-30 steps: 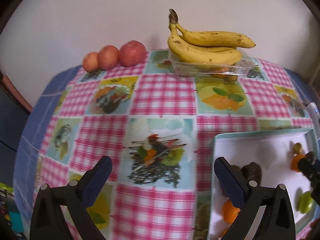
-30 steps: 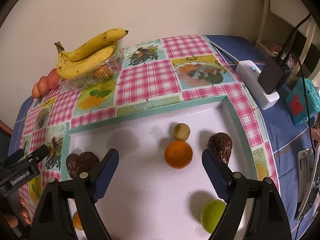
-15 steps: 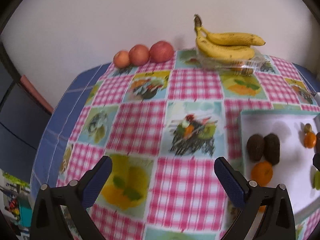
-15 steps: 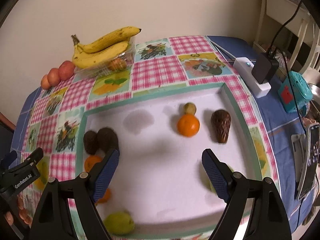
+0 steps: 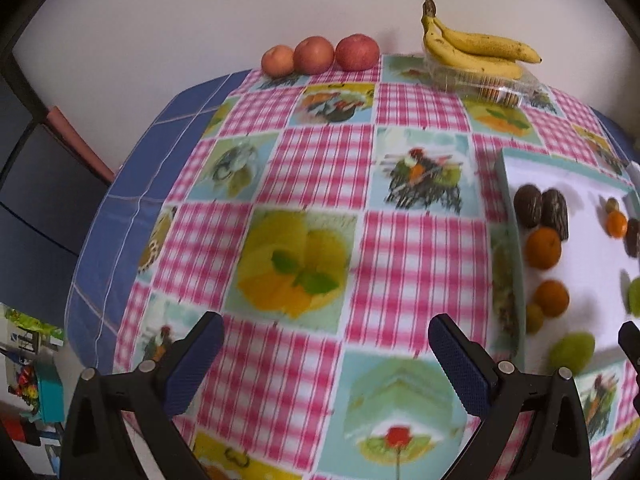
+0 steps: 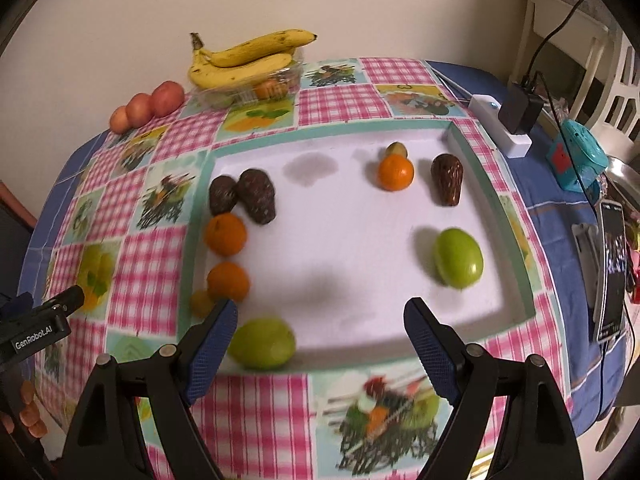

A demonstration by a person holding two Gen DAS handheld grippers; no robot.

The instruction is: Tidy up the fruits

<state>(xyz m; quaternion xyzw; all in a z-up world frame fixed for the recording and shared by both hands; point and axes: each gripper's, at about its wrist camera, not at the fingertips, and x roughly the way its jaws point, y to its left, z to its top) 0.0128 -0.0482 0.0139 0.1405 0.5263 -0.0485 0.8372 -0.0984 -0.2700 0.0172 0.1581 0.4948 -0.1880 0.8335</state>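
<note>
A white tray with a teal rim (image 6: 516, 236) lies on the checked tablecloth. It holds two dark avocados (image 6: 256, 196) at its left, two oranges (image 6: 226, 234) below them, a third orange (image 6: 395, 172) with a small kiwi behind it, a lone avocado (image 6: 447, 185), and two green fruits (image 6: 458, 258) (image 6: 262, 344). In the left wrist view the tray (image 5: 510, 168) sits at the right. My right gripper (image 6: 320, 324) hovers open over the tray's near edge. Over the cloth, left of the tray, my left gripper (image 5: 322, 344) is open and empty.
Bananas (image 6: 244, 62) rest on a clear plastic box of fruit at the back by the wall. Three apples (image 5: 320, 54) line the back left. A white power strip with a black adapter (image 6: 510, 120), a teal gadget and a phone (image 6: 610, 276) lie right of the tray.
Both grippers have pulled back and up from the table, so more of the cloth and the whole tray show. Both stay open; no fruit has moved.
</note>
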